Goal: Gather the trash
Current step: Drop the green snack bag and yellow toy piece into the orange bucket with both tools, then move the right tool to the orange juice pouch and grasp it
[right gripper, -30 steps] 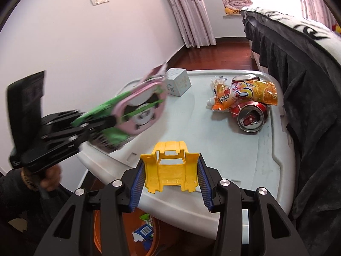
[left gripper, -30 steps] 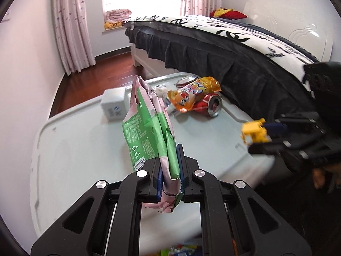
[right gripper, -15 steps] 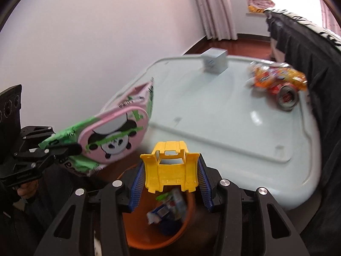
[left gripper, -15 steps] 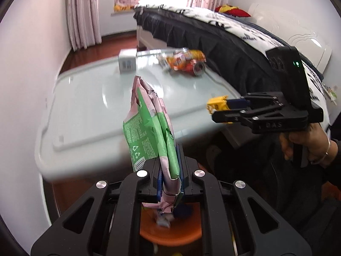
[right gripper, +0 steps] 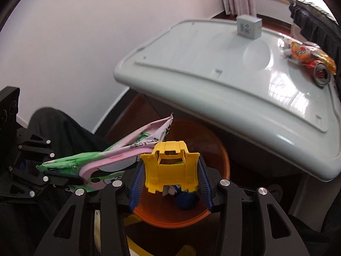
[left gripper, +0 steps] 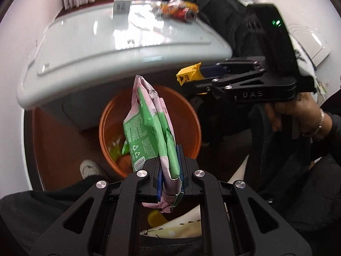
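Note:
My left gripper [left gripper: 169, 170] is shut on a pink and green snack wrapper [left gripper: 149, 132] and holds it above the orange bin [left gripper: 189, 115] on the floor. The wrapper also shows in the right wrist view [right gripper: 110, 160]. My right gripper [right gripper: 170, 170] is shut on a yellow plastic piece [right gripper: 170, 170] over the same orange bin [right gripper: 221, 153]; the piece also shows in the left wrist view [left gripper: 188, 76]. An orange snack bag [right gripper: 309, 53] and a red can [right gripper: 321, 74] lie on the far right of the grey table [right gripper: 213, 68].
A small white box [right gripper: 249, 28] stands at the table's far edge. The bin holds several scraps, with a blue one [right gripper: 185, 200]. A black-draped bed [left gripper: 223, 4] runs along the table's right side. A shoe [left gripper: 89, 168] rests on the wooden floor left of the bin.
Both grippers have come back off the table and tilted down over the orange bin, each still holding its item. The table now sits above and beyond them.

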A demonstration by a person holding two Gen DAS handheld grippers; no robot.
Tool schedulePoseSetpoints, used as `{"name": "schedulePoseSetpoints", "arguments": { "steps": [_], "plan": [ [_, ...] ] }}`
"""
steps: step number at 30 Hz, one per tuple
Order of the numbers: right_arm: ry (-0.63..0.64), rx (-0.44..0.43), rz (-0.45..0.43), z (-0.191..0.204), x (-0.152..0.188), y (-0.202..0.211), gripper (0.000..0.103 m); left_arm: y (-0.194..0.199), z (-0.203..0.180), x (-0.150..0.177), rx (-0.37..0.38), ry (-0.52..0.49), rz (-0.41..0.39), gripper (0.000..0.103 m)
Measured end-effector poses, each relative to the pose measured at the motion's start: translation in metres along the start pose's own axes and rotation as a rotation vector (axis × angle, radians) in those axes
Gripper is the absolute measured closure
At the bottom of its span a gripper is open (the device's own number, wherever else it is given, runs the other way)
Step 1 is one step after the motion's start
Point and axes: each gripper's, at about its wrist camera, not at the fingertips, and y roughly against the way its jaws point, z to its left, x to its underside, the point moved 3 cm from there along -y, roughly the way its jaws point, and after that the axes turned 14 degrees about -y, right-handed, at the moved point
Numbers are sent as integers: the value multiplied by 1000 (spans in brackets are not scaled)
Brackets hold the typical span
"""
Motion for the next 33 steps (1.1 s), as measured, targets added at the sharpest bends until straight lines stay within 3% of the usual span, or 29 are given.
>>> {"name": "schedulePoseSetpoints", "arguments": {
  "steps": [5, 8, 10, 14, 20, 26, 28, 33],
  "plan": [
    [22, 44, 77, 5, 3, -29, 57, -41, 15, -6, 64, 63, 112, 91],
    [39, 69, 126, 10, 5, -48, 39, -67, 30, -9, 66, 109, 194, 89],
    [62, 90, 135, 13, 8, -53, 35, -72, 40, -14, 30, 117, 210, 84],
    [26, 61, 100, 6, 2, -42, 35, -61, 47, -27, -50, 67, 171, 72],
    [-21, 6, -45, -13, -22, 5, 33, -30, 60, -60, -164, -6, 45, 69],
    [-66, 86, -228, -59, -72, 62, 25, -2, 95, -114, -266, 25, -105, 59],
    [-108, 96, -295, -80, -96, 85, 21, 3, 110, -135, -291, 38, -147, 58],
    [-364, 7, -402, -154, -149, 122, 19, 5, 132, -176, -315, 62, -223, 57]
  ]
}}
